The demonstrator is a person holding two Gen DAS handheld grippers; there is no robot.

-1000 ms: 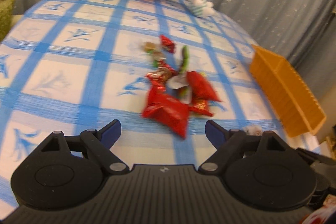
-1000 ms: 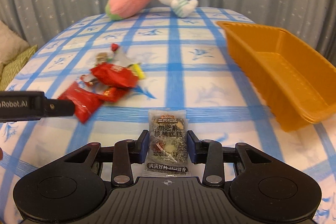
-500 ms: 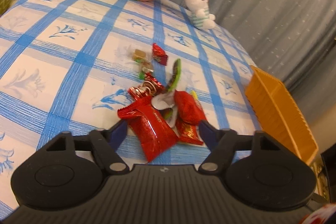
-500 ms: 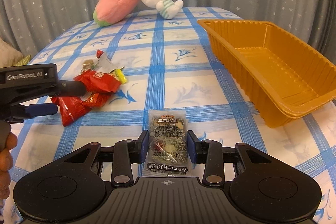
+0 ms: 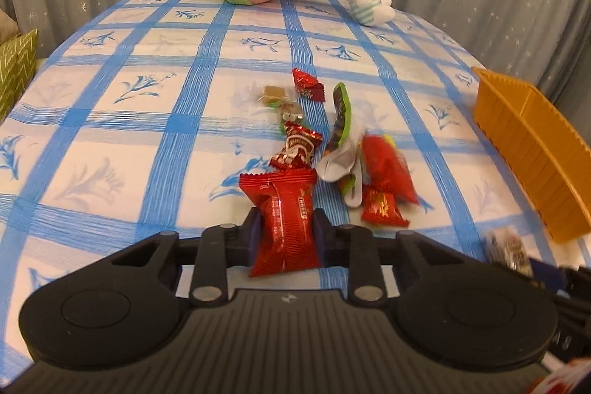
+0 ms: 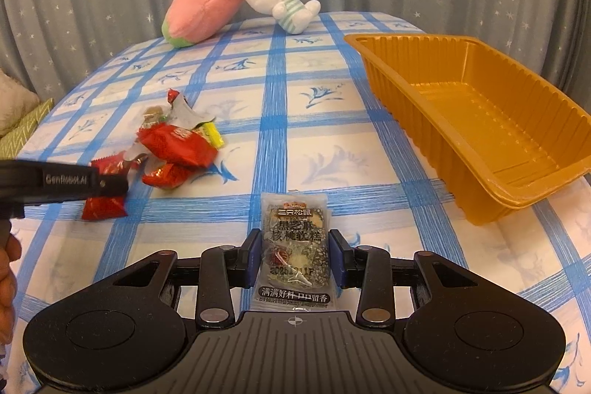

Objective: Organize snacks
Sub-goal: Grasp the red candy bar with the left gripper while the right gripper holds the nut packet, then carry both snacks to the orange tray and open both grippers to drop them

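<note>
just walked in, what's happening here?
A person is sorting snacks with two handheld grippers. The left gripper is shut on a red snack pack from the pile. The right gripper holds a clear sesame snack packet. The orange tray has nothing in it yet.

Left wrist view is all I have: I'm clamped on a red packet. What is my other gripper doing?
Observer: The right gripper is shut on a clear sesame-cake packet, held above the tablecloth.
Operator: I see only the orange tray's outer wall. Anything inside?
Observer: The orange tray looks empty in the right wrist view; its ribbed floor is bare.
Operator: Is my red packet clear of the pile?
Observer: The right wrist view shows the red packet under the left gripper, hanging just beside the snack pile; whether they touch is unclear.
</note>
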